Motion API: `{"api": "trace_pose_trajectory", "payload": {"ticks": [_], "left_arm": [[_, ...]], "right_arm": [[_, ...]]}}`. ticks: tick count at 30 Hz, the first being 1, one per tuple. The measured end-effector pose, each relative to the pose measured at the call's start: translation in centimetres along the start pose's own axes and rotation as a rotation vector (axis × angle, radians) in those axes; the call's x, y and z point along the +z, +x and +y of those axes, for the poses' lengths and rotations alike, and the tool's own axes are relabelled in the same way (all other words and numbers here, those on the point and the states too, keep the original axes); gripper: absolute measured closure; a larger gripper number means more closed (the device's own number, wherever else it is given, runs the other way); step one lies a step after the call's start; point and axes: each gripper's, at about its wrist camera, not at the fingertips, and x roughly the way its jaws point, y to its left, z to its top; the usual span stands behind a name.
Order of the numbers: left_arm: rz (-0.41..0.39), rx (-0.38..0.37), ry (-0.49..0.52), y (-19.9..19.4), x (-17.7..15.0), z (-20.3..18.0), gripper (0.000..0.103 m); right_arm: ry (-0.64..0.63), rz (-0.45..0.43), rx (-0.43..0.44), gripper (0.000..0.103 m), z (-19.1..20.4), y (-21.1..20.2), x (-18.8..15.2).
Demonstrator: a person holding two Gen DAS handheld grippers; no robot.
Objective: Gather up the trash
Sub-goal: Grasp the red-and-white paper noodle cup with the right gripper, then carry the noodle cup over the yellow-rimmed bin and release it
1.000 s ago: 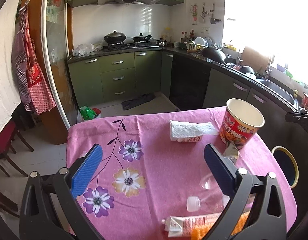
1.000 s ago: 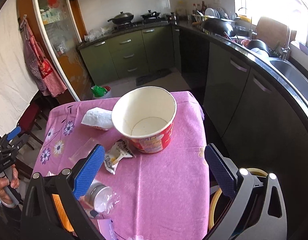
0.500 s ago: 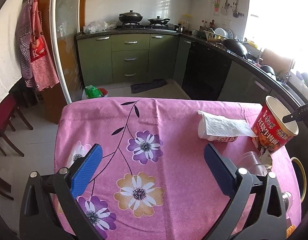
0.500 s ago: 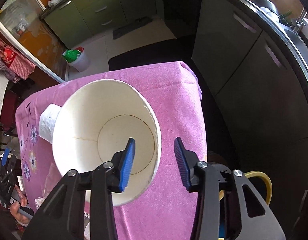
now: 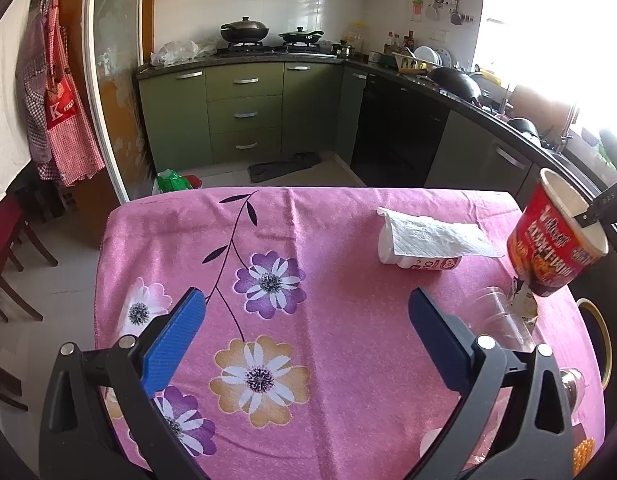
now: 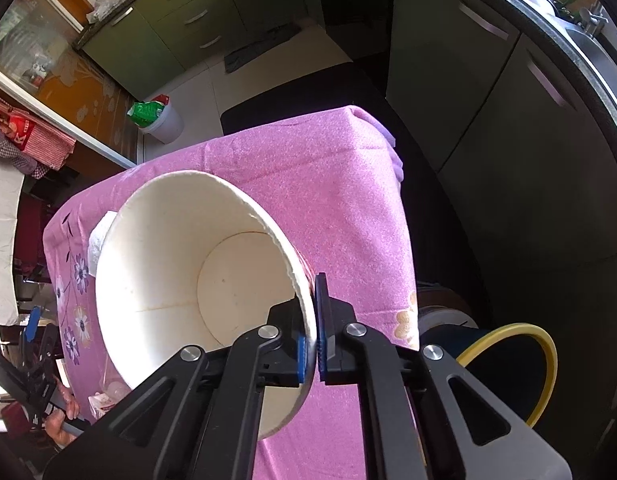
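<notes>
Where the right gripper (image 6: pixel 310 336) begins this entry, its blue pads are pinched on the near wall of the noodle cup (image 6: pixel 180 280), one pad inside the rim and one outside; the cup is tilted, its base just above or barely touching the pink tablecloth (image 6: pixel 340 208) near the right edge of the tabletop, which of the two cannot be told; the cup appears empty.

Left gripper (image 5: pixel 304 336): fingers spread wide, nothing between them, hovering over the floral middle of the tabletop.

Further items on the tabletop: tissue-draped packet (image 5: pixel 424 240) toward the far right corner; clear plastic cup (image 5: pixel 496 320) lying on its side by the right edge; small sachet (image 5: pixel 522 300) just under the noodle cup.

Off the table: yellow-rimmed bin (image 6: pixel 520 364) on the floor just beyond the right edge; the likely destination.

Risks, as judged: a grip on a single thin paper wall may crease it and let the cup swing or slip free; a swinging base could sweep the sachet or the clear plastic cup off the edge; a release short of the bin would drop the cup onto the floor.
</notes>
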Motion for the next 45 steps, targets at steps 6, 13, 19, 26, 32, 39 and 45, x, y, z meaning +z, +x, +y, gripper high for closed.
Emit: {"api": "trace_pose_trajectory", "payload": {"ticks": [6, 13, 19, 26, 32, 39, 45], "left_arm": [[0.018, -0.010, 0.007, 0.4, -0.3, -0.4, 0.006], [-0.002, -0.022, 0.020, -0.4, -0.4, -1.1, 0.006], [0.009, -0.032, 0.021, -0.2, -0.5, -1.3, 0.006], [0.015, -0.035, 0.027, -0.1, -0.6, -1.5, 0.006], [0.027, -0.043, 0.044, 0.0, -0.7, -2.0, 0.006], [0.117, -0.113, 0.092, -0.6, -0.2, -4.5, 0.006], [0.336, -0.176, 0.202, 0.5, 1.3, -9.4, 0.006]], "right_arm": [[0.125, -0.080, 0.008, 0.098, -8.7, -7.2, -5.1], [0.381, -0.053, -0.095, 0.098, -22.9, -7.3, -14.3], [0.489, 0.017, -0.088, 0.097, -28.2, -1.3, -18.9], [0.514, 0.064, -0.071, 0.094, -29.3, 3.9, -19.8], [0.503, 0.061, -0.066, 0.071, -29.0, 4.3, -20.4], [0.459, 0.012, -0.021, 0.066, -26.9, 1.9, -20.1], [0.428, -0.023, 0.027, 0.065, -25.7, -0.3, -21.4]]}}
